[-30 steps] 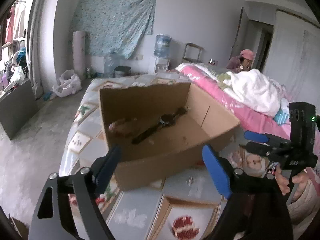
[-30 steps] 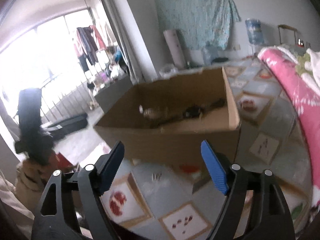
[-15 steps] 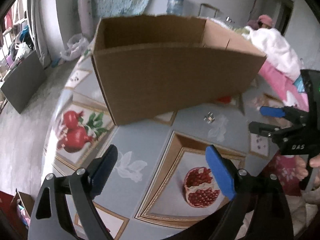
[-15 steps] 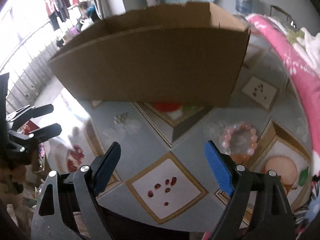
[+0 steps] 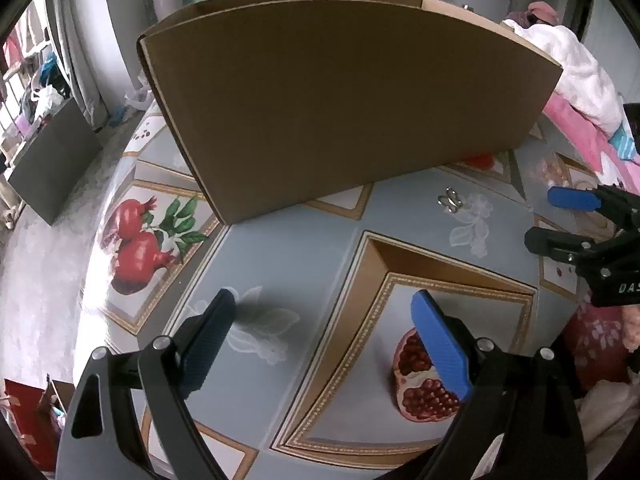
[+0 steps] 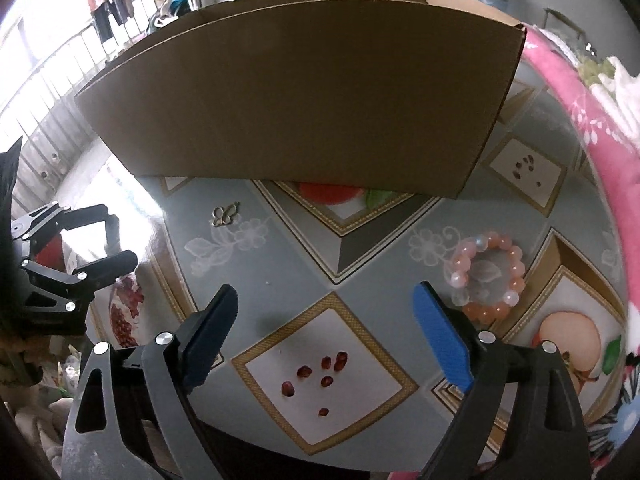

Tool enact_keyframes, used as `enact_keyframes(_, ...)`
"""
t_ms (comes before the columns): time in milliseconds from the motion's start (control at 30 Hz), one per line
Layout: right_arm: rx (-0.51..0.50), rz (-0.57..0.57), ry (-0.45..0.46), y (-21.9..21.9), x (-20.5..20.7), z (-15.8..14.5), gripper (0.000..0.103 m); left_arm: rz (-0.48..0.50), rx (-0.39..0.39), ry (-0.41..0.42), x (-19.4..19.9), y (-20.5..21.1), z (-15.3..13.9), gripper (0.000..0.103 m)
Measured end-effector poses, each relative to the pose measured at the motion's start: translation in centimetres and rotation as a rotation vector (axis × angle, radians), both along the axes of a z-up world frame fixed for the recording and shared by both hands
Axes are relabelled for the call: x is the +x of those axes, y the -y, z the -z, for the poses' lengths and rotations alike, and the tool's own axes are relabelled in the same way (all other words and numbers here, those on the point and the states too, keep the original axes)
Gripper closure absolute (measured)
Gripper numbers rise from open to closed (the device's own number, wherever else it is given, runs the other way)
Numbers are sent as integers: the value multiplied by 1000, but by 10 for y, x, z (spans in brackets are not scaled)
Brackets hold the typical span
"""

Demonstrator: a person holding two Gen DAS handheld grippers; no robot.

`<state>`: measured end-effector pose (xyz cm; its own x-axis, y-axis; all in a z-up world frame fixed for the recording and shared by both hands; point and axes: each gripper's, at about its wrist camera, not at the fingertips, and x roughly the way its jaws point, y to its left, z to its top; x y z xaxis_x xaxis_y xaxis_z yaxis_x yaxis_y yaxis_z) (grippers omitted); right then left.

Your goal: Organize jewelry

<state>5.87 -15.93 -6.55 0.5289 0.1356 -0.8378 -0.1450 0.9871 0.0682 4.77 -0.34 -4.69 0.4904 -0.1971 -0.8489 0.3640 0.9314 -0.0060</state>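
Jewelry awaits boxing: right gripper [image 6: 324, 330], released and spreading wider, aims beside bead bracelet [image 6: 488, 276] at two o'clock; cardboard box [image 6: 304, 92] at twelve.

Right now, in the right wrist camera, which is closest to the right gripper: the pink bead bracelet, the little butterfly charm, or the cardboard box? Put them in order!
From the right gripper, open and empty:
1. Pink bead bracelet, just beyond its blue right finger.
2. Butterfly charm, farther out on the left.
3. Cardboard box, standing behind both at the back of the table.
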Motion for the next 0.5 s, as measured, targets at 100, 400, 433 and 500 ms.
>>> enact_keyframes(100,-5,-2,0,-9,2,3,15,6,10,5,0,5,2,13)
enact_keyframes(400,7,-2,2,-12,3,1,13,2,15,7,4,12,5,8)
enact_keyframes(433,7,-2,2,-12,3,2,13,2,16,8,4,12,5,8)
enact_keyframes(500,9,-2,3,-11,3,2,13,0,17,6,5,10,5,7)
